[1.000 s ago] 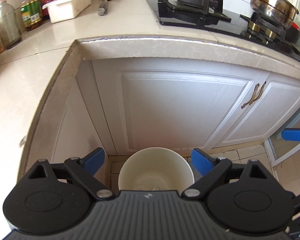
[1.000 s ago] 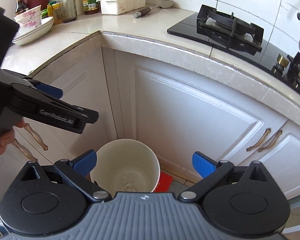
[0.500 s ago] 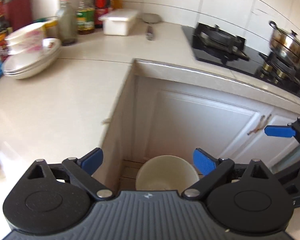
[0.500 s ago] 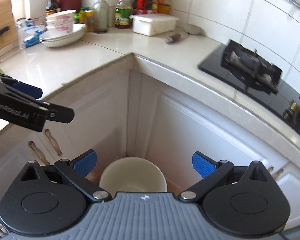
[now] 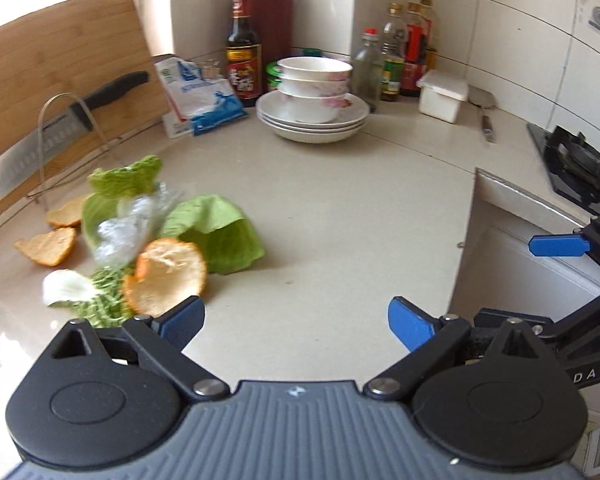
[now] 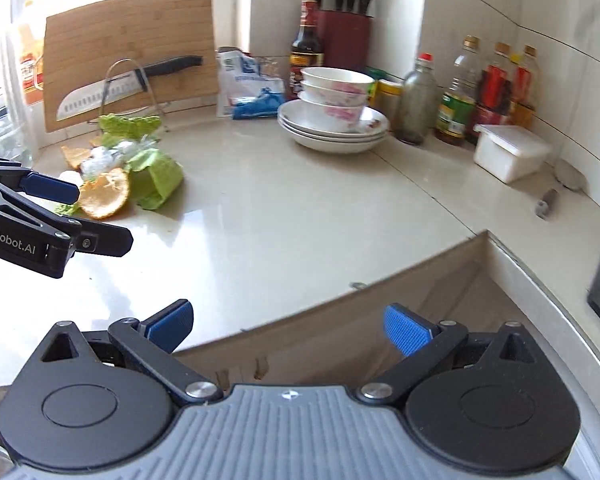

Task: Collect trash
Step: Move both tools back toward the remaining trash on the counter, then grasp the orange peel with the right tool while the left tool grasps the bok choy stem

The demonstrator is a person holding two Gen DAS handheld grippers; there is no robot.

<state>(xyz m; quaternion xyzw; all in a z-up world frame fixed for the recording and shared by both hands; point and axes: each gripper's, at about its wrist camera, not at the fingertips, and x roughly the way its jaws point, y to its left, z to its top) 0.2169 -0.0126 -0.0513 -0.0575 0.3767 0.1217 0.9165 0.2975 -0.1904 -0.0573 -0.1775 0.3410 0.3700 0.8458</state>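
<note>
A heap of kitchen scraps lies on the beige counter [image 5: 340, 216] at the left: green cabbage leaves [image 5: 220, 232], orange peels [image 5: 166, 276], a crumpled clear plastic wrap [image 5: 124, 228] and a white onion piece [image 5: 66, 286]. The heap also shows in the right wrist view [image 6: 116, 168]. My left gripper [image 5: 296, 324] is open and empty, just right of the nearest orange peel. My right gripper [image 6: 288, 326] is open and empty over the counter's front edge; it shows at the right of the left wrist view [image 5: 560, 246]. The bin is out of view.
Stacked bowls and plates [image 5: 314, 104] stand at the back. A knife [image 5: 56, 128] rests on a wire rack against a wooden board [image 5: 60, 64]. Bottles [image 5: 400, 52], a white box [image 5: 442, 96], a blue-white bag [image 5: 200, 96] and a stove [image 5: 576, 164] line the back and right.
Both grippers have risen from over the white bin by the cabinets and swung left over the counter. The bin has left view and the scraps heap has come into view.
</note>
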